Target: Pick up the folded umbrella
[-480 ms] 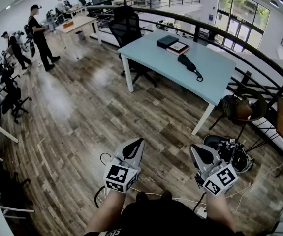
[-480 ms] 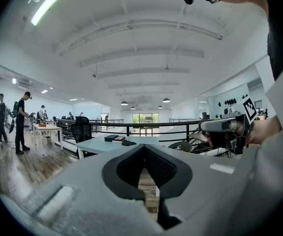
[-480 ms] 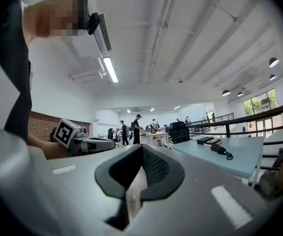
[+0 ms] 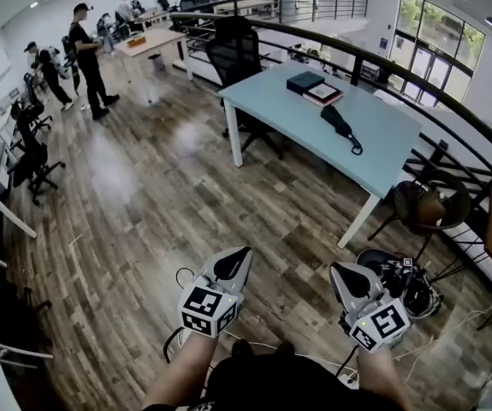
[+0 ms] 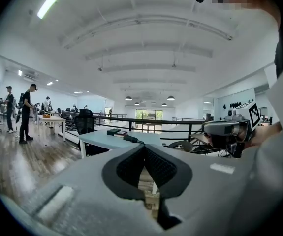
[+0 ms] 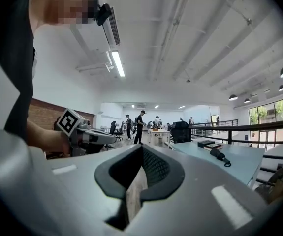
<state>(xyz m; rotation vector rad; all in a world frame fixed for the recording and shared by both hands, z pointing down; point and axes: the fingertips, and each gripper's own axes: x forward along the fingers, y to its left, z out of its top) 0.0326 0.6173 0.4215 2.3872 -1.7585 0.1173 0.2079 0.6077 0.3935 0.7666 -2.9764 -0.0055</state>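
One black folded umbrella (image 4: 338,124) and two flat books (image 4: 305,81) on one pale blue tabletop (image 4: 271,101); left gripper (image 4: 244,252) and right gripper (image 4: 336,269) closed, empty.

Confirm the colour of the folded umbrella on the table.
The folded umbrella is black, lying on the pale blue table; head view shows it best.

Books (image 4: 314,86) lie on a pale worktop (image 4: 382,135) well ahead of the right tongs (image 4: 341,272), a black office chair (image 4: 235,54) beyond.
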